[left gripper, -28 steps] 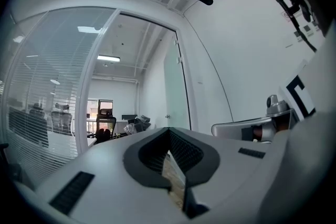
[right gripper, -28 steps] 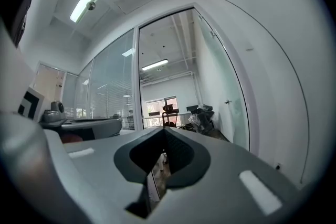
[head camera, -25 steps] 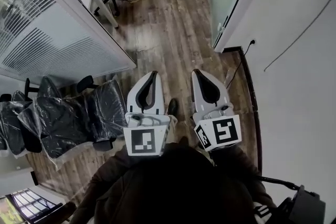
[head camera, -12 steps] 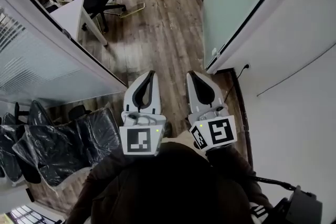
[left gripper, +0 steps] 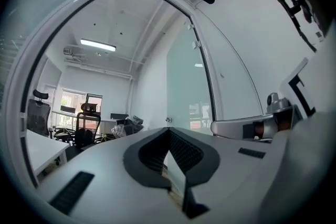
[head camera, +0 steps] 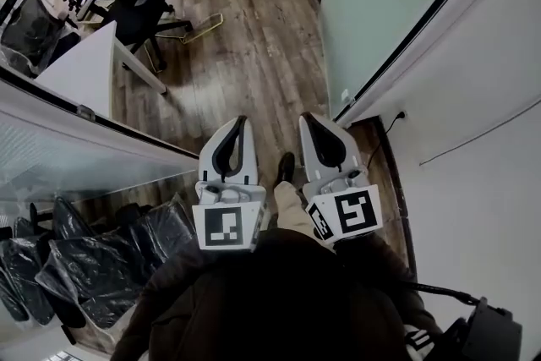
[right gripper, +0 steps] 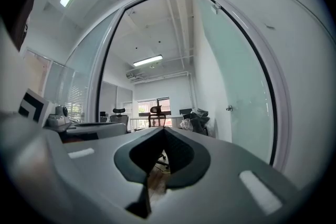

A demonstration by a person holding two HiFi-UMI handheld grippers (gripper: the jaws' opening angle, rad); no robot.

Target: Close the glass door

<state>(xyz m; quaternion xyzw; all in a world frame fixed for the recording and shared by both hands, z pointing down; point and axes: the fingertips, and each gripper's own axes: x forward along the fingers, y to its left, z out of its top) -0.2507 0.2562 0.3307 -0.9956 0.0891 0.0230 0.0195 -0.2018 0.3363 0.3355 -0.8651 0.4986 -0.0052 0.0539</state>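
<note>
Wrapped chairs (head camera: 101,266) are sliding further back, left of the left tool (head camera: 243,121), than a second ago, and more of the glass door (head camera: 380,13) is showing ahead of the right tool (head camera: 306,116), off to its right. Both tools are hovering side by side above the wooden floor (head camera: 254,55), each with its jaws pressed together on nothing.

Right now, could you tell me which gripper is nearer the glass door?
Right. The glass door stands ahead and right of the right gripper; the left gripper sits farther left.
</note>
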